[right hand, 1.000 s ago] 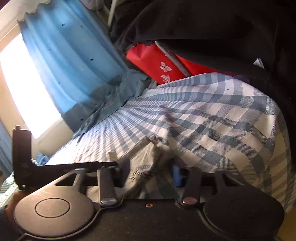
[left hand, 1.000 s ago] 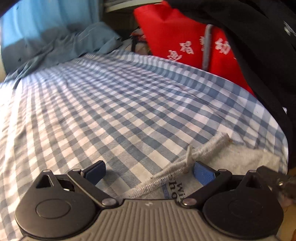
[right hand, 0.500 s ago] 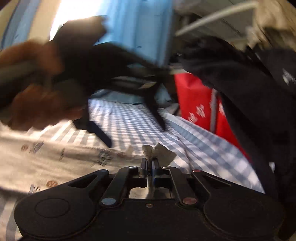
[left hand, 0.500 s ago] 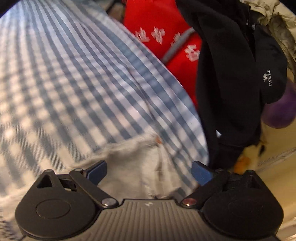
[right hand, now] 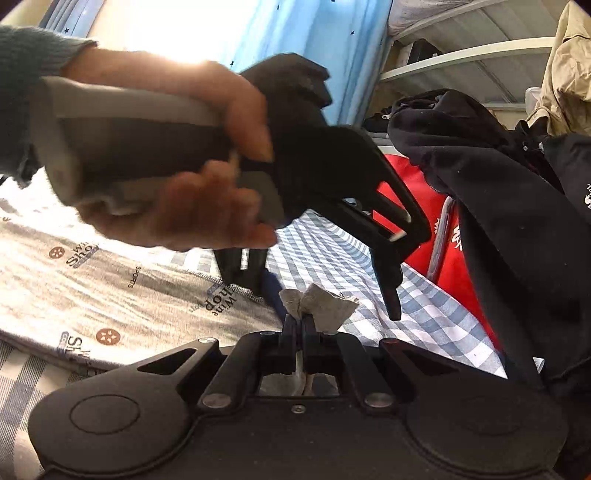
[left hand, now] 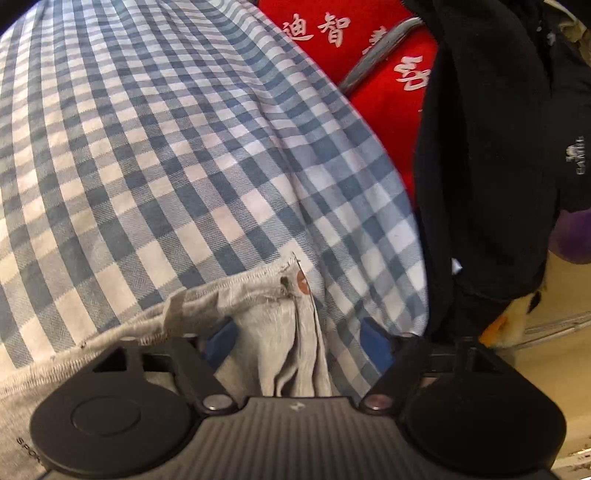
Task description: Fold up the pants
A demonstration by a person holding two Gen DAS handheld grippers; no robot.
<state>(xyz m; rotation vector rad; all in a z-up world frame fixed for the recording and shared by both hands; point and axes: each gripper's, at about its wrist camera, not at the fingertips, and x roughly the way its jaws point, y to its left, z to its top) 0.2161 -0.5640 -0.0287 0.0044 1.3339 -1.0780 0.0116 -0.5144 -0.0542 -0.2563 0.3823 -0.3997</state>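
Note:
The grey printed pants [right hand: 110,295] lie on a blue-and-white checked sheet [left hand: 166,147]. My right gripper [right hand: 300,325] is shut on a corner of the pants, and a tuft of grey cloth sticks up past its tips. In the left wrist view, a stitched hem corner of the pants [left hand: 273,295] hangs between the blue pads of my left gripper [left hand: 299,341]. Its jaws are closing; the right pad [left hand: 375,339] stands clear of the cloth. The right wrist view shows a hand [right hand: 177,206] holding the left gripper [right hand: 332,301], tilted down just beyond the pinched corner.
A red bag with white characters [left hand: 369,74] stands at the sheet's far edge. Black garments [left hand: 498,184] hang close on the right. A blue curtain [right hand: 295,29] and white shelves [right hand: 461,55] are behind. The checked sheet stretches away to the left.
My right gripper rolled upright and closed on the pants corner, then held still. My left gripper swung right over the same corner, tilted down, and its jaws narrowed around the cloth.

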